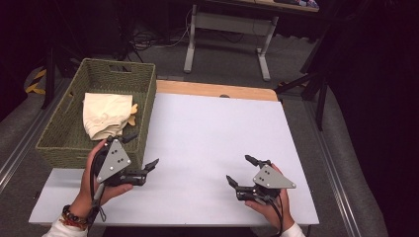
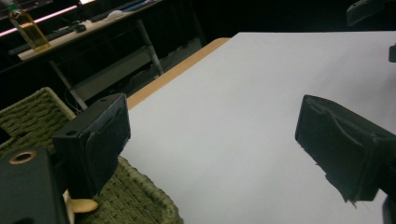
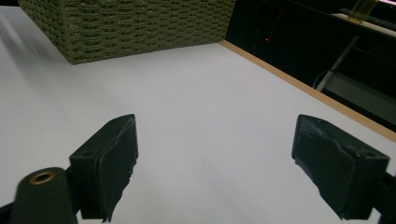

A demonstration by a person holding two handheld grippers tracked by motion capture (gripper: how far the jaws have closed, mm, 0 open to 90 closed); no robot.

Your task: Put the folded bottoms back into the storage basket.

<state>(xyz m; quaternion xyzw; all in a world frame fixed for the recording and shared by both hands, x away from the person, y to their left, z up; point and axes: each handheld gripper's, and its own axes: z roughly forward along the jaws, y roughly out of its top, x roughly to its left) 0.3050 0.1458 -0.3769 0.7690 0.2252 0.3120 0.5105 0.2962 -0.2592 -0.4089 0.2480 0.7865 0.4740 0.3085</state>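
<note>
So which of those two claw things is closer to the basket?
The left gripper: it sits at the basket's near corner, one jaw over its rim. The right gripper hangs over bare table, well away.

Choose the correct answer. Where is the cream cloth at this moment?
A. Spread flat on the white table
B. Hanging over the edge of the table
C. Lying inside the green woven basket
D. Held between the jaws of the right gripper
C. In the high view the cream cloth lies folded inside the green woven basket, while both the left gripper and the right gripper are open and hold nothing.
</note>
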